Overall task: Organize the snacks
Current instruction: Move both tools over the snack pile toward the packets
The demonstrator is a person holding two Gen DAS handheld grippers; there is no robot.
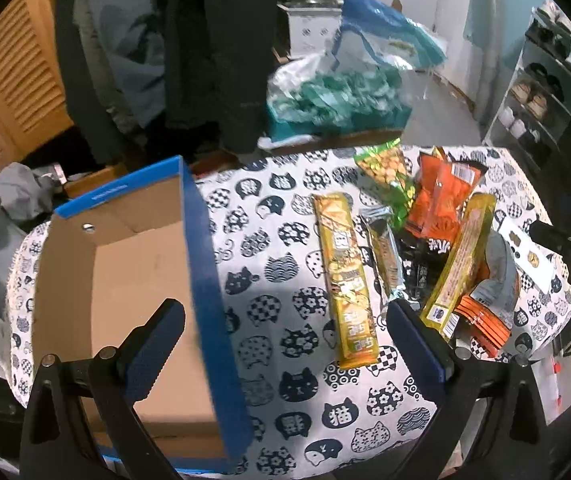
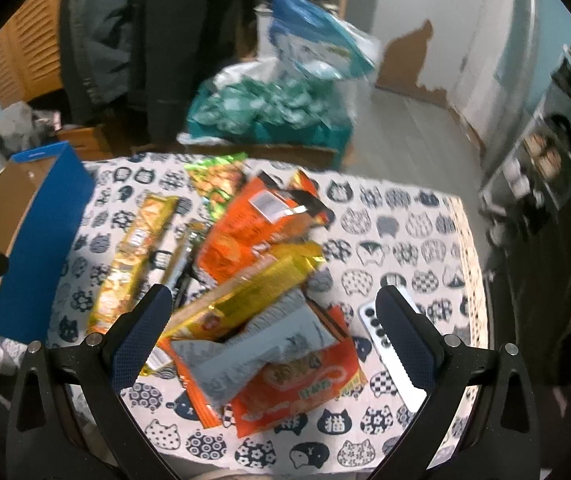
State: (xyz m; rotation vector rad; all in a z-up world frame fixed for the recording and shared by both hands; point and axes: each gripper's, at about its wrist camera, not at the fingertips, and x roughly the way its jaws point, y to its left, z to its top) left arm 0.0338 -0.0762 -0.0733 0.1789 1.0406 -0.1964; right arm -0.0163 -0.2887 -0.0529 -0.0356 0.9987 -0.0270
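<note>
The snacks lie in a loose heap on the cat-print tablecloth (image 2: pixel 405 248), right of the open blue cardboard box (image 1: pixel 133 264). One long gold wafer pack (image 1: pixel 345 280) lies flat by itself on the left side of the heap, the nearest pack to the box; a thin silver bar (image 1: pixel 385 256) runs just beside it. Further right a second gold pack (image 2: pixel 245 292) leans across an orange bag (image 2: pixel 261 216), a grey pouch (image 2: pixel 253 352) rests on a flat orange packet (image 2: pixel 305 388) at the near edge, and a green peanut bag (image 1: pixel 385 172) sits at the far side. The left gripper (image 1: pixel 285 312) hovers spread wide with nothing between its fingers, one finger over the box interior, the other near the heap. The right gripper (image 2: pixel 273 304) is likewise fully open and empty, straddling the grey pouch and second gold pack from above. The step in hand looks like the first pick, since the box appears empty. The lone gold pack seems the easiest start: close across its narrow width near the middle so it does not droop, then lift high enough to clear the box's blue wall. For the heap, taking the top items first should avoid dragging others. A white remote (image 2: pixel 385 344) lies beside the right finger and is best left undisturbed. The cloth's right and near edges are close to the pile, so sliding packs that way risks a drop; bare cloth between box and heap gives the clearest lane.
</note>
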